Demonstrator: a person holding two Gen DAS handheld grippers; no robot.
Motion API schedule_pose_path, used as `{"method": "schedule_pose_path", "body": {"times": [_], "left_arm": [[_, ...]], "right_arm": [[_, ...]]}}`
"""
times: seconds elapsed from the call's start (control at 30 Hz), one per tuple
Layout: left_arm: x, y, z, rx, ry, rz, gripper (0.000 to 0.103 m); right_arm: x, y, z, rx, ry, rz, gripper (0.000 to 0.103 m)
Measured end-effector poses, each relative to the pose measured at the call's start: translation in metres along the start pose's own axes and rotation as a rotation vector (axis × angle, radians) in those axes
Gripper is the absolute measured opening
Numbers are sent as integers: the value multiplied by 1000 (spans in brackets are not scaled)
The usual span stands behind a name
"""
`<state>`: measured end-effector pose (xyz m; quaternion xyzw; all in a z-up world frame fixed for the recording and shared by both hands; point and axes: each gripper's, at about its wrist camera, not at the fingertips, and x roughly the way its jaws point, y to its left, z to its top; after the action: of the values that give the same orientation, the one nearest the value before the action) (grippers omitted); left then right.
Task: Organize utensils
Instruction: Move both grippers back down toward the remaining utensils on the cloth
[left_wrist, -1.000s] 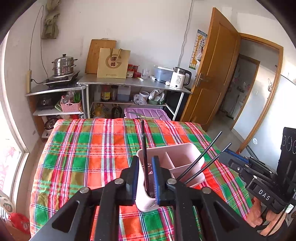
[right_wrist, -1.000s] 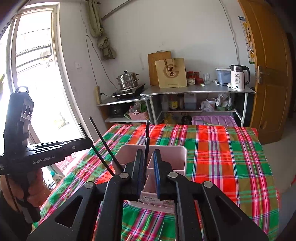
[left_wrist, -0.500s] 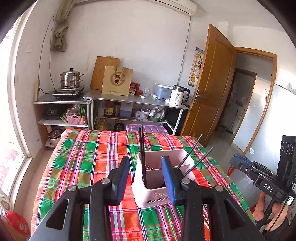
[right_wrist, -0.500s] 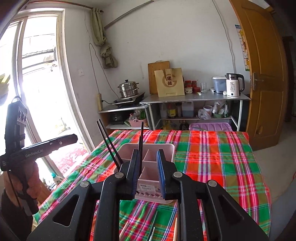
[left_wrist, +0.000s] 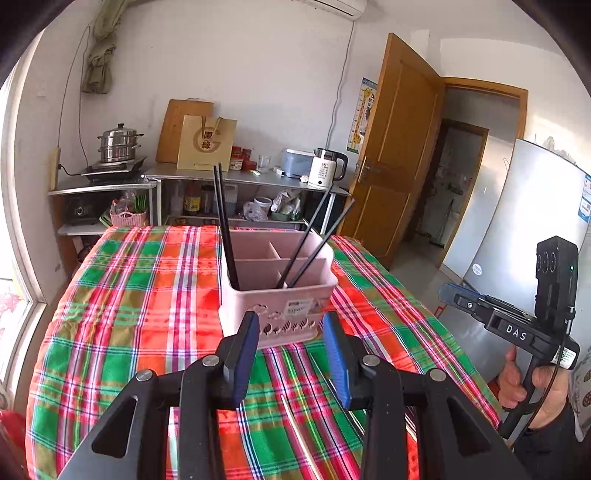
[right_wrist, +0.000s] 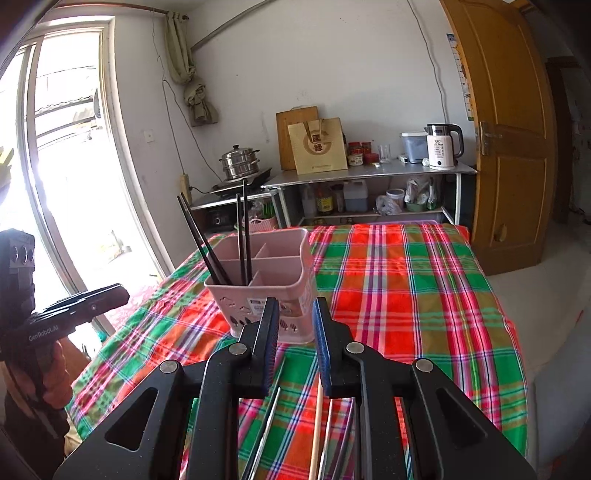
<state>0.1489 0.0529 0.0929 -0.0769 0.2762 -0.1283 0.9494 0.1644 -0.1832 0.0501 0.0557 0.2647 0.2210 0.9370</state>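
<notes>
Both claws have pulled back from the caddy (left_wrist: 277, 291), left claw (left_wrist: 291, 354) and right claw (right_wrist: 293, 343) apart and empty, chopsticks (left_wrist: 225, 225) standing inside, loose utensils (right_wrist: 316, 424) on the table (right_wrist: 406, 295) likely light, stiff, slippery, best pinched mid-shaft.

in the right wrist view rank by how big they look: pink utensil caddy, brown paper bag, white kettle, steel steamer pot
1. pink utensil caddy, much nearer the camera
2. brown paper bag
3. steel steamer pot and white kettle look alike; no ranking.
</notes>
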Motion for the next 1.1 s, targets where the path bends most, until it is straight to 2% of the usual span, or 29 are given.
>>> {"method": "schedule_pose_path", "body": {"times": [0.23,0.43,0.53,0.87,1.1], "left_arm": [[25,-18,-35,4,97,-44,36],[54,-26,-49,-11,179,-54,36],[73,-27,-54,-33,245,-58,36],[131,-25,-55,-62,377,-51,36],[167,-22,-52,-98,427,-39,36]], "right_arm": [[2,-17,-28,25,53,-9,19],[15,-29,-43,35,113,-23,19],[24,-34,-48,37,144,-31,19],[62,-49,-65,47,256,-77,19],[86,-56,-71,44,310,-98,19]]}}
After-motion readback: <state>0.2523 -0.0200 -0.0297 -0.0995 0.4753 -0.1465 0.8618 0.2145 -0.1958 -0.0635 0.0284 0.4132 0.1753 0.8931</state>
